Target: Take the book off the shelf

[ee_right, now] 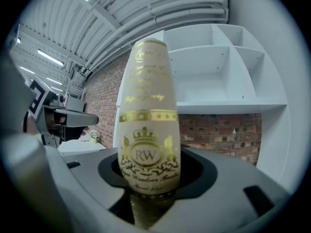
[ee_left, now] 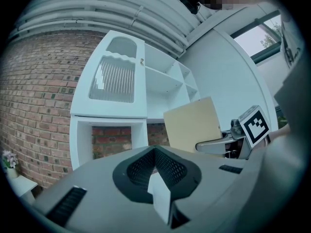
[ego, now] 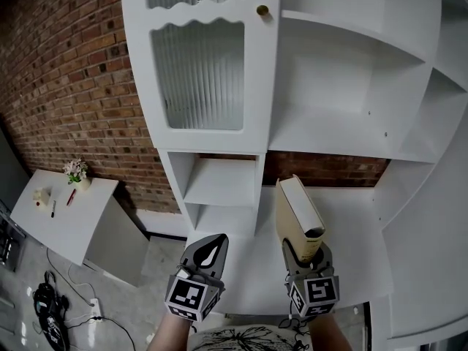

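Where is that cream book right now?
The book stands upright in the right gripper, right of centre in the head view, in front of the white shelf unit.

Light: bright, even daylight on the white shelving [ego: 344, 86]; window [ee_left: 257, 38] up right of the left claw [ee_left: 155, 164], ceiling strips [ee_right: 51, 57] up left of the right claw [ee_right: 148, 188] | Glare: gold print glints on the book [ee_right: 148, 130] | Shadow: soft, inside shelf bays | Lens: fisheye bowing, black corners, claw bodies nearest the lens blurred
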The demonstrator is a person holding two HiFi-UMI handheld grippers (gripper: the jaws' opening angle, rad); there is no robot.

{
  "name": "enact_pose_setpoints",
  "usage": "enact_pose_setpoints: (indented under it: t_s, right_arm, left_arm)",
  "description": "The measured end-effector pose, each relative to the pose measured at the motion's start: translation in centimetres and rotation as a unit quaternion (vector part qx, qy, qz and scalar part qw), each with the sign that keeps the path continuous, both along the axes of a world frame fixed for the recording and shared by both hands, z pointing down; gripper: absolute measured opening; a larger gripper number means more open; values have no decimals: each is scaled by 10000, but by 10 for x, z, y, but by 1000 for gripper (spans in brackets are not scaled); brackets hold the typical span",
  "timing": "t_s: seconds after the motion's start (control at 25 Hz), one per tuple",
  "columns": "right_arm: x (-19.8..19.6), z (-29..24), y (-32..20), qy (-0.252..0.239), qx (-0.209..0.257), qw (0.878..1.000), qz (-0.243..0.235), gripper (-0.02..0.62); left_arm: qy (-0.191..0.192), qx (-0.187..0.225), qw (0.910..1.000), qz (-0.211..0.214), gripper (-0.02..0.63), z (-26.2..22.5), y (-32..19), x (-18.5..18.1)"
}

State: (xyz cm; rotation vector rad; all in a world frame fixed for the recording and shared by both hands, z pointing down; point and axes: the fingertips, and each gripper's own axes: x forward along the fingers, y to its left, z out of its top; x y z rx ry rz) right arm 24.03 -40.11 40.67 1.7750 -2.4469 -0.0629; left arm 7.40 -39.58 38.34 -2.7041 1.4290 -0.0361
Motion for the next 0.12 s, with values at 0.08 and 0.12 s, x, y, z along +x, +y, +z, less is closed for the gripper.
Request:
enact_pose_setpoints:
  t_s: [0.08, 0.12]
  right_arm:
    - [1, 2, -1, -54, -22, 10000, -30, 221]
    - [1, 3, -2, -80, -34, 10000, -45, 221]
  left_arm:
    - [13, -3, 10000, -28, 14, 1, -2, 1]
    - [19, -4, 10000, -40, 15, 1, -3, 1]
